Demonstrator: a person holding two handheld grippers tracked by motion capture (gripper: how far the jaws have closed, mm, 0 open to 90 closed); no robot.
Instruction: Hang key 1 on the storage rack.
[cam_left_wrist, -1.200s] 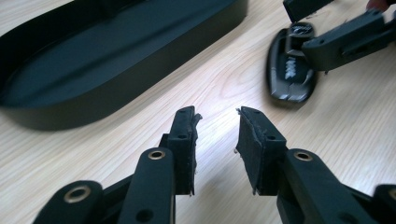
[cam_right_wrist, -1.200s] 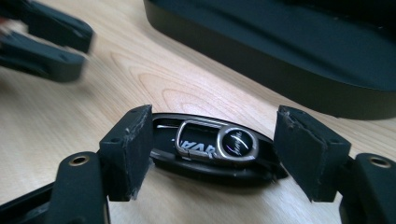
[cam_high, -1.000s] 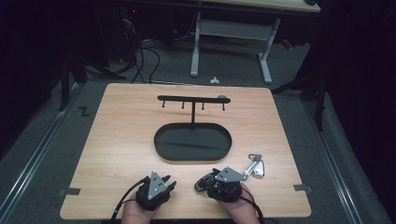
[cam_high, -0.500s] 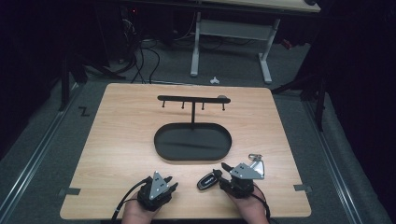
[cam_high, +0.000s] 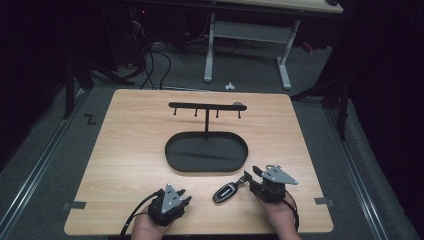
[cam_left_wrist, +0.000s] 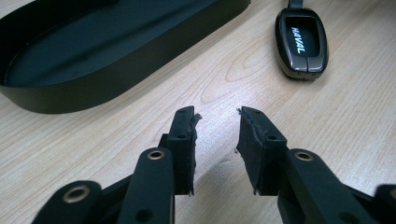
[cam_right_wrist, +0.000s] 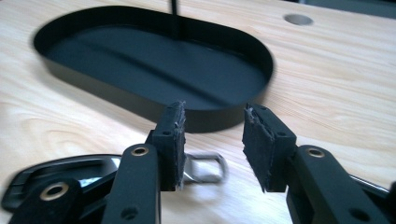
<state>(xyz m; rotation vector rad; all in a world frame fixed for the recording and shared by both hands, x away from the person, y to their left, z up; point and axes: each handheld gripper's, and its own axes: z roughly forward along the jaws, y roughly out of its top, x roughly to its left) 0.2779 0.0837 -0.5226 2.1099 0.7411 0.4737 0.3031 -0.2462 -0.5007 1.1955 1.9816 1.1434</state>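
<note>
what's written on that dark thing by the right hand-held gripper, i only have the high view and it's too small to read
Observer: In the left gripper view the key fob reads HAVAL in pale letters.
Operator: is the right one gripping it
Observer: No. In the right gripper view, the right hand-held gripper has a gap between its pads, which have just been closing; only the fob's metal ring lies on the wood below them.
Operator: and the left one, holding anything
Observer: No. The left hand-held gripper is parted over bare table.
</note>
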